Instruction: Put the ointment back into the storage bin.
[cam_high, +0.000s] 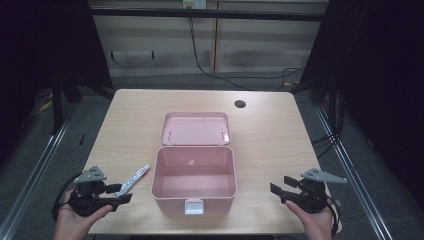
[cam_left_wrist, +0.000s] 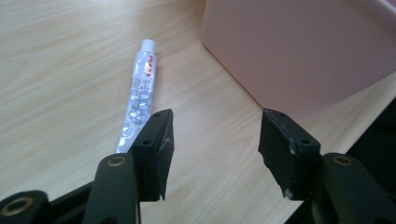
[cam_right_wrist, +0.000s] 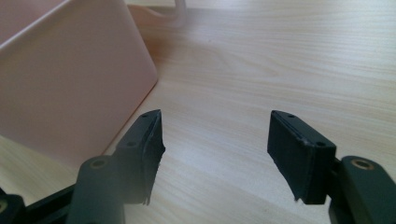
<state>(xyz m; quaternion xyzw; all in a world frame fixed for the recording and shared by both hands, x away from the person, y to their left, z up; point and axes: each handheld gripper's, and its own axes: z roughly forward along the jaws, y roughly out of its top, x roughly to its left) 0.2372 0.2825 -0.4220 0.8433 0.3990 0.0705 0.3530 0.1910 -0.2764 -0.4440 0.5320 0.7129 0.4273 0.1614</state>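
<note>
Tube (cam_high: 134, 180) on pale wooden table (cam_high: 270, 135)

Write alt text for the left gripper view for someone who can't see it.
The left claw is open and empty above a light wooden table. A small white squeeze tube with red print lies just beyond one jaw, and a pink plastic box stands at upper right.

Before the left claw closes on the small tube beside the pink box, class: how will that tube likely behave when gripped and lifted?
The tube looks thin and crinkled, so it probably squashes and bends between the pads. It lies flat on the table, so it should not roll. Its small size suggests it is light; the glossy skin may slip.
</note>
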